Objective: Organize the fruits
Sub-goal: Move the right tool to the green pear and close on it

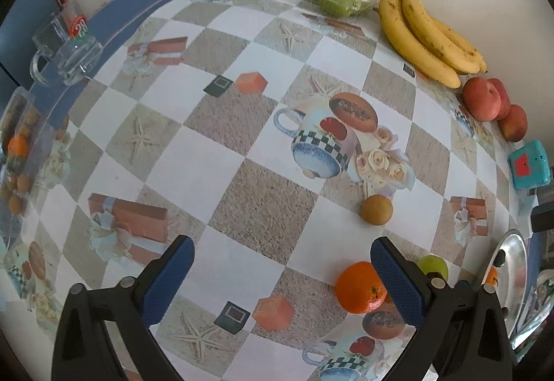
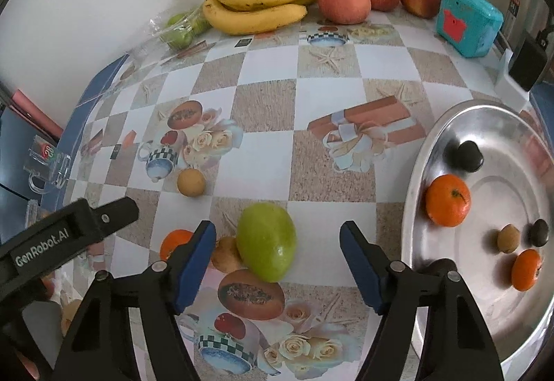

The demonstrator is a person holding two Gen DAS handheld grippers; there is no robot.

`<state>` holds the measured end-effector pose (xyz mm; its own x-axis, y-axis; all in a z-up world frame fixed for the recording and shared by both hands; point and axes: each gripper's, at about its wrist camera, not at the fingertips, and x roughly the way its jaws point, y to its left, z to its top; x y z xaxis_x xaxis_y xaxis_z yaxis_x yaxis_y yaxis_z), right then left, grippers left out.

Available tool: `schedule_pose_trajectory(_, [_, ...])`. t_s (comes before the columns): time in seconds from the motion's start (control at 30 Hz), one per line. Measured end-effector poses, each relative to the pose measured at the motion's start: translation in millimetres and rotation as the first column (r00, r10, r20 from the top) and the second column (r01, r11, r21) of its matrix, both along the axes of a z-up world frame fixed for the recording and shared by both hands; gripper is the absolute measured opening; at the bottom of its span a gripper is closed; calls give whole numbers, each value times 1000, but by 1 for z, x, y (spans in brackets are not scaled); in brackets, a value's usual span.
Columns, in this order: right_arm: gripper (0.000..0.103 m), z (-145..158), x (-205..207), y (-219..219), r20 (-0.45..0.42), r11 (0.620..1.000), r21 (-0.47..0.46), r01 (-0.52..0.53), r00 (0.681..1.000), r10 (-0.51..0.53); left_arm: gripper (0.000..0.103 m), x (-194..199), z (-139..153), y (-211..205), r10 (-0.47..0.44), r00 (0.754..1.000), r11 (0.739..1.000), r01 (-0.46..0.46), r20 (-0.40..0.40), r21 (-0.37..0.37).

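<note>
My right gripper (image 2: 277, 259) is open, its fingers either side of a green fruit (image 2: 266, 240) lying on the patterned tablecloth. A small brown fruit (image 2: 225, 254) and a tangerine (image 2: 175, 242) lie just left of it. My left gripper (image 1: 282, 273) is open and empty; the same tangerine (image 1: 360, 287) sits by its right finger, the green fruit (image 1: 432, 266) behind it. A brown round fruit (image 1: 376, 210) lies ahead and also shows in the right wrist view (image 2: 191, 182). A metal tray (image 2: 415, 173) at right holds two tangerines (image 2: 447, 200) and small dark and brown fruits.
Bananas (image 2: 259, 5), three red apples (image 2: 344, 1) and bagged green fruits (image 2: 180, 31) line the wall. A teal box (image 2: 467, 20) stands at the back right. Glass mugs (image 1: 65, 48) stand at the table's left edge, with a clear fruit box (image 1: 17, 152) nearby.
</note>
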<state>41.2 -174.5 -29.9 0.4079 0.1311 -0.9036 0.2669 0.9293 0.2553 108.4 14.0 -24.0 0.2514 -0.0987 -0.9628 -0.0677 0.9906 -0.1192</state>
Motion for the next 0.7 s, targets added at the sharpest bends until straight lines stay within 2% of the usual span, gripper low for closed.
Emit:
schedule_pose_trajectory(0.17, [66,-5,1,0,-7,1000,20,-2,1000,2,103,1,-4,-7,-15,1000,1000,15,-17,-18])
schedule_pose_trajectory(0.33, [56,-15,3,-1,-21,999,52,7,1000,-6,103,0,-4,-10,-28,999,999,27,-19,-26])
schedule_pose_trajectory(0.57, [50,-20,2,-4,-17,994,109,25,1000,-23,103,1,-5,-11,-32,999,999,31,-23,-36])
schedule_pose_trajectory(0.63, [41,-19,1,-4,-8,990,139,22,1000,-21,103,0,-5,-11,-34,999,999,33,-23,-42])
schedule_pose_trajectory(0.7, [41,-19,1,-4,-10,990,139,28,1000,-27,103,0,-5,-11,-36,999,998,35,-24,-46])
